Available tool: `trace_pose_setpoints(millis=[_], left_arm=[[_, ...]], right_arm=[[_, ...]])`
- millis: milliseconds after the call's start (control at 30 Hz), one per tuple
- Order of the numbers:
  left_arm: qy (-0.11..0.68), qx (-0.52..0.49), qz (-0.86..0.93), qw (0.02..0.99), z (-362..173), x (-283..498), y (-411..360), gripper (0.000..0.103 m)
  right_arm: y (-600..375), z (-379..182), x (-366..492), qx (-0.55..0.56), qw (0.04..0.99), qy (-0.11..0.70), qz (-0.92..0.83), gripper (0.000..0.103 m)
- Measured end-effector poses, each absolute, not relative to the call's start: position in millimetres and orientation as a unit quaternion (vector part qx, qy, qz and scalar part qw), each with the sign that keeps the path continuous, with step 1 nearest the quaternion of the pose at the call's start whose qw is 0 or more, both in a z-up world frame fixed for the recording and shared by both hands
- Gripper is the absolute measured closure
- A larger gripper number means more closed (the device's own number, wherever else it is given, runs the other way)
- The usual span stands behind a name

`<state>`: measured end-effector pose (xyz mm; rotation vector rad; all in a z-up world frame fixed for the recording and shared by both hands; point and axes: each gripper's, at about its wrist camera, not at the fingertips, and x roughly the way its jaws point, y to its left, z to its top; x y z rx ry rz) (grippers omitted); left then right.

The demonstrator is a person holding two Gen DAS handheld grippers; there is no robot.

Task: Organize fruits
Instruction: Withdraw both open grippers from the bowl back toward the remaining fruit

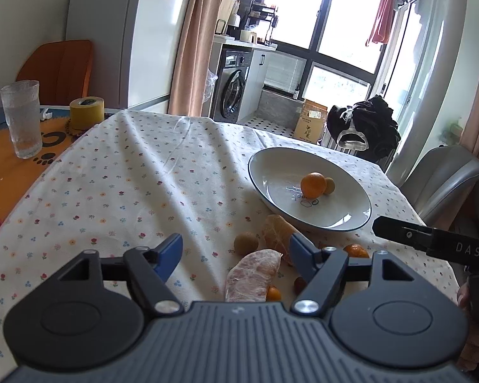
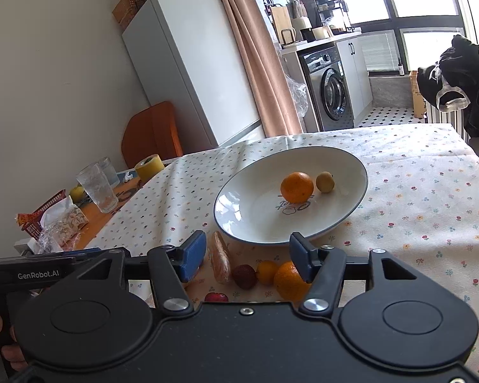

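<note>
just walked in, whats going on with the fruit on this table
A person holds a gripper in each hand over a floral tablecloth, sorting fruit into a white plate. An orange and a small yellowish fruit already sit in it. Peeled citrus segments, small oranges and a dark red fruit lie loose in front of the plate. The left gripper and right gripper are open, holding nothing.

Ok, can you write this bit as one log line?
plate: orange, small fruit | other fruit: on cloth | left gripper: open | right gripper: open
</note>
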<state>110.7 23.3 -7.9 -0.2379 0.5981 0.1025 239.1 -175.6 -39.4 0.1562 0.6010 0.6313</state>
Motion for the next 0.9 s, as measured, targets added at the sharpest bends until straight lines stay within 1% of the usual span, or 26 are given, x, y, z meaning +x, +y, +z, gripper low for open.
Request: trace_pose_setpoints(millis=[133, 233, 267, 333, 700, 900], left_arm=[[0.294, -0.117, 0.047, 0.948, -8.5, 101.5, 22.5, 0.025], [0.297, -0.115, 0.044, 0.947, -9.3, 95.3, 21.6, 0.025], [0.3, -0.115, 0.044, 0.946, -9.9, 93.2, 20.8, 0.025], [0.301, -0.113, 0.04, 0.946, -10.9, 88.6, 20.0, 0.025], [0.294, -0.103, 0.039, 0.949, -8.2, 59.2, 21.8, 0.024], [0.289, -0.102, 0.03, 0.951, -4.8, 54.9, 25.8, 0.024]], right_arm=[[-176.2, -37.6, 229.7, 0.071, 0.904, 0.29, 0.306, 0.039], [-177.9, -35.9, 221.7, 0.074, 0.904, 0.291, 0.304, 0.03], [-178.7, -35.6, 219.3, 0.074, 0.904, 0.291, 0.303, 0.024], [-179.8, -34.4, 214.3, 0.075, 0.905, 0.29, 0.302, 0.021], [-175.1, -32.8, 190.9, 0.077, 0.892, 0.308, 0.322, 0.014], [-166.6, -34.2, 185.9, 0.073, 0.887, 0.311, 0.332, 0.014]])
